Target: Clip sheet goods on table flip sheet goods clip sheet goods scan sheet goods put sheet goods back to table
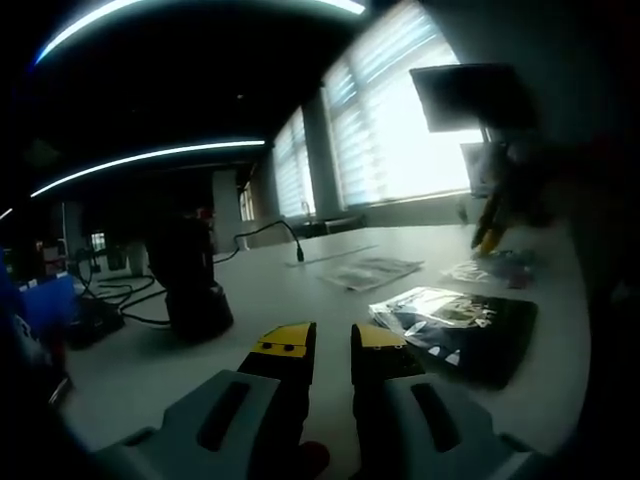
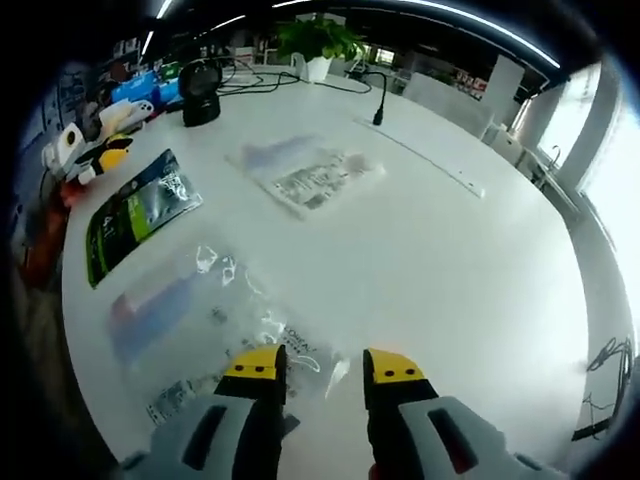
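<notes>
A dark packet (image 1: 470, 335) with a glossy clear window lies flat on the white table (image 1: 300, 300), just right of my left gripper (image 1: 333, 340). Its jaws stand a little apart with nothing between them. In the right gripper view the same packet (image 2: 135, 215) shows green and black at the left. A clear bag (image 2: 195, 315) with a blue item inside lies closest, one corner reaching in between the jaws of my right gripper (image 2: 325, 368), which is open above it. More clear bags (image 2: 310, 175) lie further out. The right gripper (image 1: 490, 225) shows at the right of the left view.
A black scanner on a stand (image 1: 195, 285) sits left of centre with cables trailing; it is also far left (image 2: 200, 95). A gooseneck microphone (image 2: 380, 100) and a potted plant (image 2: 320, 45) stand at the far edge. Coloured boxes (image 1: 45, 300) crowd the left.
</notes>
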Tool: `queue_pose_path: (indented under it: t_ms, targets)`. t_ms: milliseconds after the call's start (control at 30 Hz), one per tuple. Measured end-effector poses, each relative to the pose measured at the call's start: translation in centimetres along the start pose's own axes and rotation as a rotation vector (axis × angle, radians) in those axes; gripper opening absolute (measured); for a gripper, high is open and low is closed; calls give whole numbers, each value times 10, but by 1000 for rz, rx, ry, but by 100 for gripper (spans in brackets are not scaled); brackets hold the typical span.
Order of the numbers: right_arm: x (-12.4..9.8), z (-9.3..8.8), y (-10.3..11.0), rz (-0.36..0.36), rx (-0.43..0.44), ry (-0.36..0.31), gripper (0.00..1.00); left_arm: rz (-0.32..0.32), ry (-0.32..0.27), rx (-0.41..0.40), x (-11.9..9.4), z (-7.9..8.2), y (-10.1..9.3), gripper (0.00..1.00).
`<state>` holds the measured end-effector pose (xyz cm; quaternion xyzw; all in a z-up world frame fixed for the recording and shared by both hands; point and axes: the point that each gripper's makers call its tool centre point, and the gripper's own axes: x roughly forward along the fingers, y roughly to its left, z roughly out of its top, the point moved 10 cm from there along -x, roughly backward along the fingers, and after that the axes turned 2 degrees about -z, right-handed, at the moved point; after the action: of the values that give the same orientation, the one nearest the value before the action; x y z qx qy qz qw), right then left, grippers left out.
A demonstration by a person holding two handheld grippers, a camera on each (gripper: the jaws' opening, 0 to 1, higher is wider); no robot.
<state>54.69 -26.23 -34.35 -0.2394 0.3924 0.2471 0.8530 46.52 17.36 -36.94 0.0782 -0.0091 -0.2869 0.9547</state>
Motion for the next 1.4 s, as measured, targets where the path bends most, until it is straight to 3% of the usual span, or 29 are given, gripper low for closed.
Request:
queue_pose_path:
  t_ms: [233, 333, 733, 900, 1033, 1233, 1400]
  targets:
    - [3, -3, -10, 31, 97, 23, 31, 2, 1, 5, 0, 0, -1, 7]
    - [4, -5, -10, 63, 134, 24, 27, 2, 2, 5, 0, 0, -1, 7]
    - [2, -9, -1, 79, 138, -15, 20, 0, 3, 5, 0, 0, -1, 7]
    - [-1, -6, 12, 80, 83, -28, 9, 1, 5, 10, 1, 0, -1, 7]
    - [-3, -3, 20, 54, -33, -30, 0, 2, 7, 13, 1, 0, -1, 7]
    - [-3, 1, 25, 34, -110, -1, 0, 3, 8, 14, 1, 0, -1, 7]
    - [-4, -1, 23, 51, -106, -11, 0, 2, 7, 13, 1, 0, -1, 7]
